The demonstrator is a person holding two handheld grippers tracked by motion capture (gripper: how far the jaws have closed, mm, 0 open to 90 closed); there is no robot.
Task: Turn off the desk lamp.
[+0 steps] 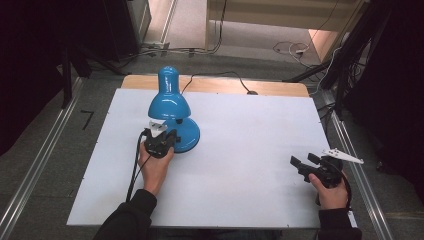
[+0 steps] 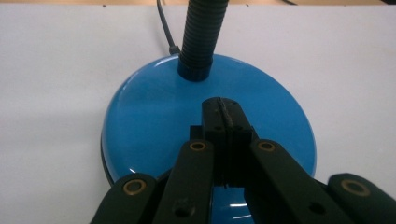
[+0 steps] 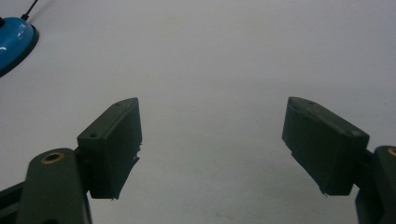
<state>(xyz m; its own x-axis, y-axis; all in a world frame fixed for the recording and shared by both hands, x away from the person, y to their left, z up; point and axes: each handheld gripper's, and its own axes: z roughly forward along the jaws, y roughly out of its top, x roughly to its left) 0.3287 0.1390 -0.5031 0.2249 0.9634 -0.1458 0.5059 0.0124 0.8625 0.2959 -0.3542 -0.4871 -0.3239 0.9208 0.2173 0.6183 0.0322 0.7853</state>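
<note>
A blue desk lamp [image 1: 169, 102] stands at the back left of the white table [image 1: 250, 130], its shade bent down over its round base [image 1: 189, 136]. My left gripper [image 1: 167, 137] is shut, nothing between the jaws, and its tips rest over the near part of the base. In the left gripper view the closed gripper [image 2: 223, 109] points at the glossy blue base [image 2: 140, 126], just in front of the black ribbed neck [image 2: 201, 32]. My right gripper [image 1: 305, 160] stands open and empty above bare table at the front right; its spread gripper [image 3: 212, 135] faces the white surface.
The lamp's black cord [image 1: 220, 76] runs off the back edge of the table. The edge of the lamp base [image 3: 14, 39] shows far left in the right gripper view. Metal rails [image 1: 40, 165] flank the table; cables lie on the floor behind.
</note>
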